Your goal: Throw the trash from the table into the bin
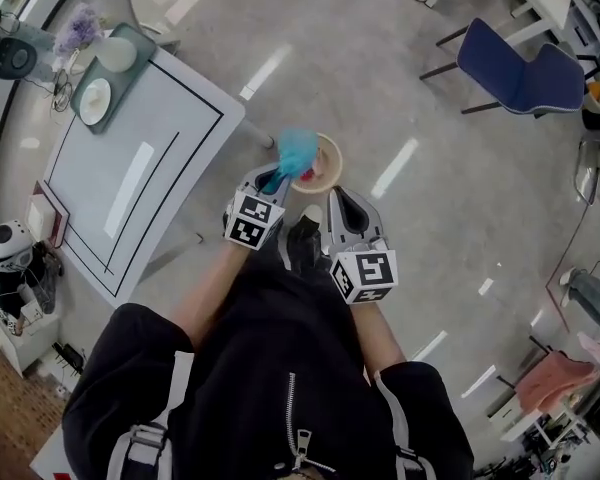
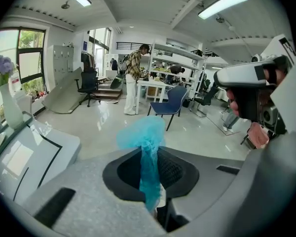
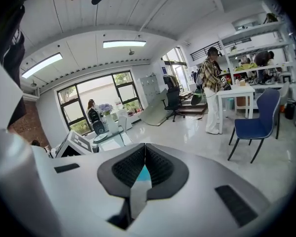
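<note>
Looking down from the head view, we see the left gripper (image 1: 273,181) pinching a crumpled teal wad of trash (image 1: 298,150), which hangs clear of the white table (image 1: 130,183) and overlaps the near-left rim of the round beige bin (image 1: 337,160) on the floor. Only this view shows the bin. The right gripper (image 1: 337,200) sits just beside the left one. The left gripper view gives us what the head view cannot: both pads are clamped narrow on the wad's twisted tail, its puffed top standing above the jaws, with a blue chair (image 2: 171,101) and a standing person (image 2: 133,78) far behind. In the right gripper view the jaws meet at their tips with nothing pressed between them. A small teal sliver shows low in the gap, and we cannot tell what it belongs to.
</note>
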{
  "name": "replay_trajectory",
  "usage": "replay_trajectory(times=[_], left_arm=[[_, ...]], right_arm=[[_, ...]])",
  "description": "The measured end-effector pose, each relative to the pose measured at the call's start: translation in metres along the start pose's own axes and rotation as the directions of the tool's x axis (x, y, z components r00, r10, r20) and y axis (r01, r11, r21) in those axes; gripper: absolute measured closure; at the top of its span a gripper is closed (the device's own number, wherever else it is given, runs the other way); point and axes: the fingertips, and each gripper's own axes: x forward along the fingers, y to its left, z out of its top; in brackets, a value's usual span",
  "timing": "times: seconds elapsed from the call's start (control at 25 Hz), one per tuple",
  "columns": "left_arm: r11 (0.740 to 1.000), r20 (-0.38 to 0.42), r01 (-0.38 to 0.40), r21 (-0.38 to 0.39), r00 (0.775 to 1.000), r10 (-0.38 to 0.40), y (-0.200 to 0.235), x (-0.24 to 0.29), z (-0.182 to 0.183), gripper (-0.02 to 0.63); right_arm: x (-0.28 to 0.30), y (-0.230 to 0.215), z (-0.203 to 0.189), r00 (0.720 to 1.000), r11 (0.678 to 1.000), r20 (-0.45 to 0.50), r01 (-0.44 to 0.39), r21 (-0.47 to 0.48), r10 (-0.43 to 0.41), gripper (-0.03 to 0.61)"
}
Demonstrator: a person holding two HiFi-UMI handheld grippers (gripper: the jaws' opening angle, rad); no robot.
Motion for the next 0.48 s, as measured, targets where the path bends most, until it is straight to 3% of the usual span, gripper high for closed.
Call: replay_trajectory(times=[0.2, 0.48], left_arm=[[0.999, -0.014, 0.041, 0.008, 0.999, -0.040, -0.002, 0.022, -0.002, 0.569], [0.997, -0.058, 0.072, 0.006, 0.996, -0.071, 0.001, 0.073, -0.032, 0.572]], right_arm=[[0.014, -0.017, -0.011, 0.998, 0.999, -0.025, 0.051, 0.016, -0.051, 0.569], [0.033, -0.045, -0.029, 0.993, 0.994, -0.054, 0.105, 0.043, -0.103, 0.569]])
